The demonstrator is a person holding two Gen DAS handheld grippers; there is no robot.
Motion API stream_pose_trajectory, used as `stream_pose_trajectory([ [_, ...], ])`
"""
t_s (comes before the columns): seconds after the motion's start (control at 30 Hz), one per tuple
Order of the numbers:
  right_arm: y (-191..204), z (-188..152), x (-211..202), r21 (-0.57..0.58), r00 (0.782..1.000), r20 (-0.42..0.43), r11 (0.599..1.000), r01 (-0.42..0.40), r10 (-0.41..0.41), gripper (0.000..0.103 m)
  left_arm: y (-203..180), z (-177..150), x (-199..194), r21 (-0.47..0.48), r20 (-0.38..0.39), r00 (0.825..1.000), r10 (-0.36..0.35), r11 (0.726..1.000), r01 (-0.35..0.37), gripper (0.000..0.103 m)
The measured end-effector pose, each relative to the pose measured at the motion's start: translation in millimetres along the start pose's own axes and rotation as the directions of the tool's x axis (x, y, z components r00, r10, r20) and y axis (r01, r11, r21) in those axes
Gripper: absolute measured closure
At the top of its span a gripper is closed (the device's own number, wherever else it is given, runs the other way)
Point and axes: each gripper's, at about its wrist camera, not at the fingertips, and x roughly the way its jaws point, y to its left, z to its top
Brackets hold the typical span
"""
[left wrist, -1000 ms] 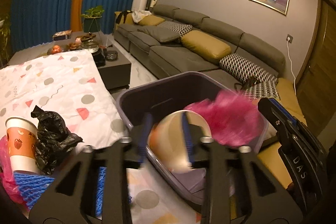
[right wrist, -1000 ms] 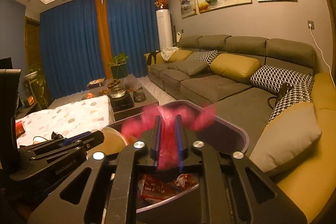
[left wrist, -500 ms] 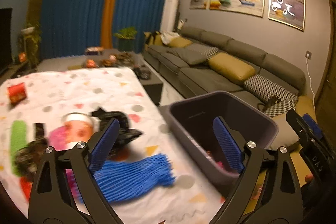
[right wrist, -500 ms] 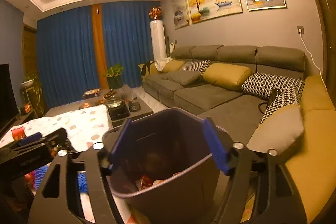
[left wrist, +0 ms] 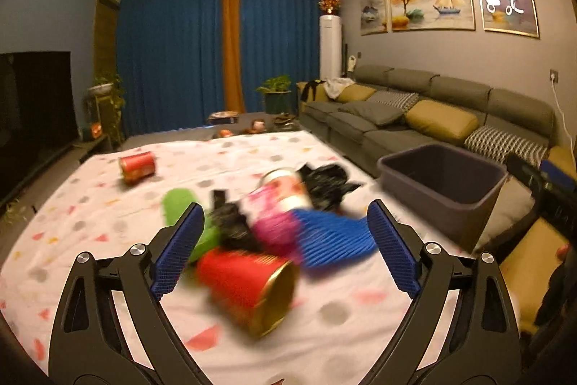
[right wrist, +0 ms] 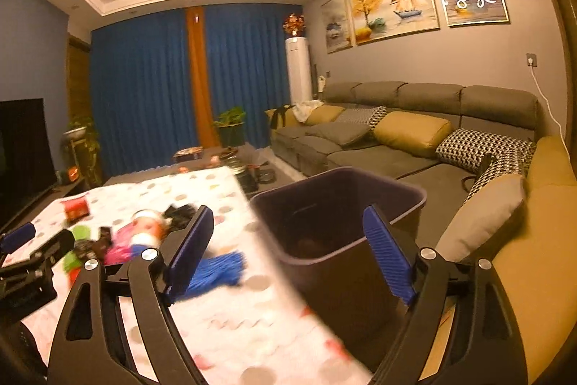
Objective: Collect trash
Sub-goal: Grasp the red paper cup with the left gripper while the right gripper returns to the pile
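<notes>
My left gripper [left wrist: 285, 210] stands open and empty, low over a blurred pile of trash on the patterned tablecloth [left wrist: 108, 215]. The pile holds a red can [left wrist: 245, 291] on its side, a pink paper cup [left wrist: 277, 197], a black bag [left wrist: 324, 181], a blue pleated piece [left wrist: 331, 237] and a green piece [left wrist: 180, 215]. Another red can [left wrist: 137, 166] lies farther back. The dark bin [left wrist: 443, 183] stands off the table's right edge. My right gripper [right wrist: 288, 210] hangs in front of the bin [right wrist: 335, 204], its jaws opening with nothing between them.
A long grey sofa [right wrist: 378, 139] with yellow cushions runs behind and right of the bin. A low coffee table [right wrist: 230, 161] with small items sits beyond the tablecloth. A TV [left wrist: 32, 110] and plants stand at the left, before blue curtains.
Both grippers opened and let go: the paper cup and the pink wad they held over the bin are gone from them. The left swung left to the pile; the right drew back.
</notes>
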Motion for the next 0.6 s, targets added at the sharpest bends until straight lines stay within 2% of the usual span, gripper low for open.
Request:
stream_pose_trajectory([
  [0.23,33.4,-16.4,-16.7,-0.006,0.998,-0.033,0.999,-0.054,0.054,0.02,41.1,-28.2,-19.5,-0.016,-0.055,0.998,-0.001,1.0,0.001,0.013],
  [0.43,49.7,-22.5,-22.9,-0.024,0.996,-0.052,0.997,-0.074,0.073,0.02,38.9,-36.7,-7.5,0.008,-0.12,0.993,-0.012,1.0,0.013,0.014],
  [0.57,51.1,-25.8,-24.9,-0.029,0.996,-0.052,0.996,-0.079,0.078,0.021,33.6,-44.7,11.3,0.017,-0.184,0.982,-0.029,0.999,0.033,0.022],
  [0.6,51.0,-26.3,-25.1,-0.028,0.995,-0.053,0.996,-0.082,0.08,0.021,32.5,-46.6,16.3,0.02,-0.204,0.978,-0.029,0.999,0.034,0.027],
])
